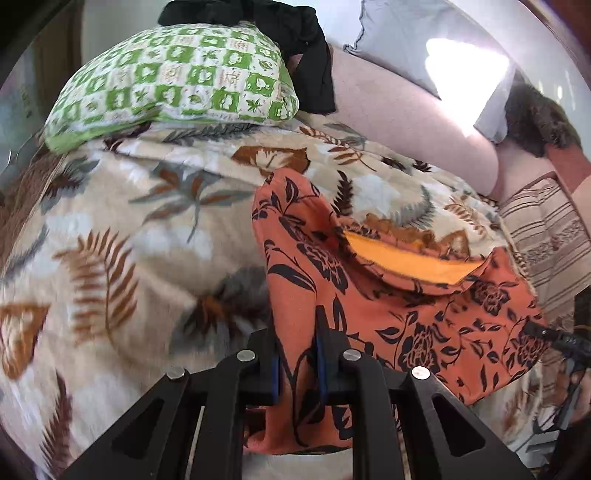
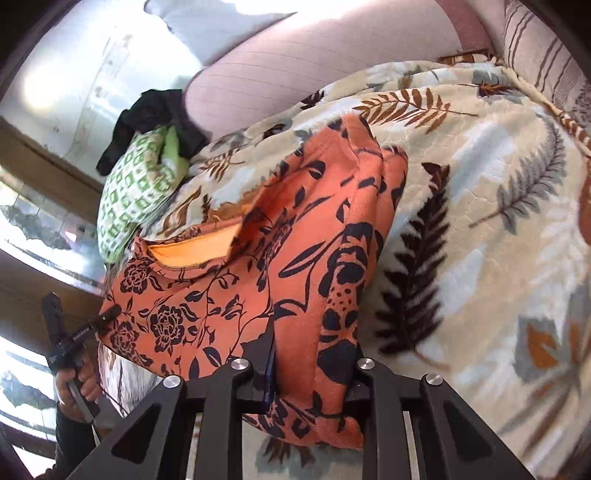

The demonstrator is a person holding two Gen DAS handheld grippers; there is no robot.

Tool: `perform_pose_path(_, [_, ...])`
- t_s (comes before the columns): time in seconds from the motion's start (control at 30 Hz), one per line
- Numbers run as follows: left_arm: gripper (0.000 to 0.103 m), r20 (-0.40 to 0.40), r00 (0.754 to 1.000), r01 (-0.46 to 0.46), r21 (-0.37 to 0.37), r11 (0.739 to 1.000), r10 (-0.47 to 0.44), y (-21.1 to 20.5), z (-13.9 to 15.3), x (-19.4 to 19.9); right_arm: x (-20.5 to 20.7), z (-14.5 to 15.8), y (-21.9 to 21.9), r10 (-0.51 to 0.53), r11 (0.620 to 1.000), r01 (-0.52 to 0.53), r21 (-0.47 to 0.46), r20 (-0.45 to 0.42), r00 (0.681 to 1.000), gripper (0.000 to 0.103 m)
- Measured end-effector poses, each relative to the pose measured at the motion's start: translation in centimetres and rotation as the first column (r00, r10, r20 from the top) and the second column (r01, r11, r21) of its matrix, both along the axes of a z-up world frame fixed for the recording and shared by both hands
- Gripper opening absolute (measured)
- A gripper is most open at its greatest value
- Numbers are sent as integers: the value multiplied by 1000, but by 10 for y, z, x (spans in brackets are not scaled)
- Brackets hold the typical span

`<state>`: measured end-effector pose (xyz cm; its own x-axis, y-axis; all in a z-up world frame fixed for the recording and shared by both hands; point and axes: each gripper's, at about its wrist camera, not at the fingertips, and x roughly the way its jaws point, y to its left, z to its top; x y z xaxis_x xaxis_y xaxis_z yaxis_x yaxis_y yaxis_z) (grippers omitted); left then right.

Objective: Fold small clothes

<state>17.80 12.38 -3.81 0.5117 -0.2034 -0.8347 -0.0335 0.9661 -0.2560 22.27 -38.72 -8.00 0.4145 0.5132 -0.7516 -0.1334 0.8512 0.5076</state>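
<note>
A small orange garment (image 1: pixel 424 314) with a black flower print and a yellow inner neck band hangs lifted over a leaf-pattern blanket (image 1: pixel 129 240). My left gripper (image 1: pixel 297 332) is shut on one lower corner of it, with cloth pinched between the blue pads. In the right wrist view the same garment (image 2: pixel 229 295) drapes from my right gripper (image 2: pixel 312 350), whose jaws are shut on a thick fold of its other side. The left gripper (image 2: pixel 109 315) also shows there at the cloth's far corner, held by a hand (image 2: pixel 79 384). The right gripper's tip (image 1: pixel 535 328) shows at the garment's right edge.
A green checked pillow (image 1: pixel 177 77) lies at the blanket's far end with a black garment (image 1: pixel 295 29) over it. A pink padded backrest (image 1: pixel 399 110), a grey cushion (image 1: pixel 399 26) and a striped cushion (image 1: pixel 546 236) border the blanket. A dark furry item (image 1: pixel 535 114) sits at the right.
</note>
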Motion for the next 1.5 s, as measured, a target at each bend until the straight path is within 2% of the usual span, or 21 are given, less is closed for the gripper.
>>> perform_pose_path(0.13, [12, -56, 998, -9, -21, 1000, 8, 4, -28, -65, -63, -23, -15, -9, 1000, 10, 26, -54, 999, 24])
perform_pose_path(0.27, [14, -151, 989, 9, 52, 999, -1, 1, -82, -79, -104, -71, -19, -37, 999, 38, 1, -125, 991, 30])
perform_pose_path(0.3, [21, -152, 988, 10, 87, 996, 3, 1, -90, -76, -105, -81, -21, -50, 999, 48, -17, -139, 989, 34])
perform_pose_path(0.33, [29, -149, 989, 1, 89, 996, 13, 3, -90, -74, -105, -90, -23, -67, 997, 61, -45, -156, 986, 56])
perform_pose_path(0.37, [30, -152, 988, -24, 70, 997, 34, 7, -85, -72, -105, -91, -27, -80, 997, 76, -31, -160, 984, 65])
perform_pose_path(0.4, [32, -143, 989, -40, 46, 998, 47, 10, -77, -70, -105, -87, -31, -98, 995, 98, -8, -151, 984, 65])
perform_pose_path(0.47, [43, -78, 996, -39, 28, 999, 41, 15, -57, -63, -104, -69, -40, -151, 989, 149, -25, -127, 980, 65])
perform_pose_path(0.5, [54, -44, 998, -35, 48, 998, 37, 15, -49, -59, -101, -59, -44, -163, 986, 159, -50, -90, 982, 66])
perform_pose_path(0.53, [58, -3, 1000, -27, 90, 996, 27, 14, -41, -52, -97, -50, -46, -166, 983, 162, -82, -53, 985, 67])
perform_pose_path(0.6, [58, 29, 999, 10, 159, 987, -15, 9, -37, -36, -85, -34, -46, -143, 981, 143, -135, 6, 990, 67])
perform_pose_path(0.7, [58, 10, 996, 80, 193, 978, -84, 4, -47, -7, -54, -23, -39, -84, 968, 102, -230, 87, 993, 67])
perform_pose_path(0.83, [58, 13, 991, 125, 218, 968, -131, -1, -62, 20, -11, -26, -21, 8, 936, 34, -351, 116, 993, 67])
perform_pose_path(0.93, [58, -1, 991, 129, 190, 973, -131, 3, -71, 33, 8, -34, -16, 31, 930, 14, -368, 115, 993, 67])
perform_pose_path(1.0, [58, -8, 993, 120, 195, 974, -121, 2, -77, 40, 20, -39, -13, 33, 924, 14, -383, 118, 992, 66])
perform_pose_path(1.03, [53, -14, 993, 114, 203, 973, -113, 3, -79, 45, 19, -40, -14, 29, 928, 18, -371, 121, 992, 56])
perform_pose_path(1.07, [45, -17, 994, 108, 199, 974, -107, 3, -82, 49, 24, -42, -13, 26, 929, 15, -369, 106, 994, 29])
perform_pose_path(1.1, [22, -33, 994, 106, 168, 980, -102, 5, -85, 56, 26, -43, -13, 11, 924, 28, -382, 100, 995, 24])
perform_pose_path(1.2, [11, -42, 997, 64, 134, 989, -59, 11, -86, 70, 29, -35, -20, -53, 938, 93, -335, 128, 990, 15])
perform_pose_path(1.3, [11, -56, 998, 39, 129, 991, -32, 12, -89, 79, 29, -30, -36, -135, 939, 169, -301, 131, 982, 11])
perform_pose_path(1.4, [13, -49, 999, 28, 147, 989, -21, 10, -90, 78, 38, -57, -40, -153, 934, 152, -323, 24, 988, 11])
perform_pose_path(1.5, [24, -40, 999, 32, 171, 985, -26, 10, -82, 71, 27, -47, -37, -170, 935, 184, -304, 72, 983, 13])
